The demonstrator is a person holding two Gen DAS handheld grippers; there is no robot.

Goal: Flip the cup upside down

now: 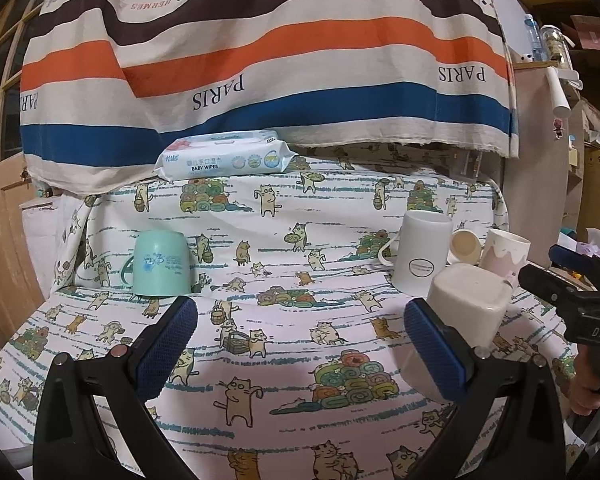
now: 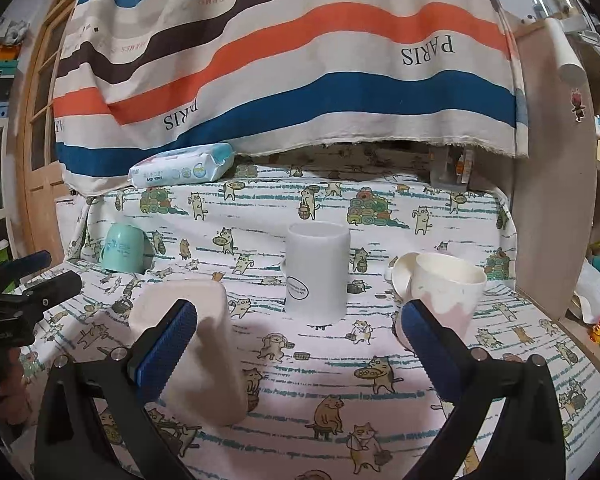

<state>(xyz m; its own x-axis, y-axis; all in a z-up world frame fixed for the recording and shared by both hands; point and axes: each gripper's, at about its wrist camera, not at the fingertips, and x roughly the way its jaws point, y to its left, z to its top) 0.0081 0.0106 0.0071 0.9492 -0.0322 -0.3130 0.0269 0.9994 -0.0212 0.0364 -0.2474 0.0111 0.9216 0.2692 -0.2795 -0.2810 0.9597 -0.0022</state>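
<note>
A mint green cup (image 1: 161, 263) stands upside down at the left; it also shows in the right wrist view (image 2: 123, 249). A cream square cup (image 1: 466, 304) stands upside down just right of my left gripper (image 1: 300, 344), which is open and empty. In the right wrist view the cream cup (image 2: 204, 344) sits behind my left finger. A white mug (image 2: 317, 269) stands ahead, base up. A white and pink cup (image 2: 446, 290) stands upright by the right finger. My right gripper (image 2: 298, 344) is open and empty.
A small cream cup (image 2: 402, 276) lies on its side behind the pink cup. A pack of baby wipes (image 1: 224, 157) lies at the back under a striped hanging cloth (image 1: 268, 60). The cat-print tablecloth (image 1: 284, 360) covers the table. Shelves stand at right.
</note>
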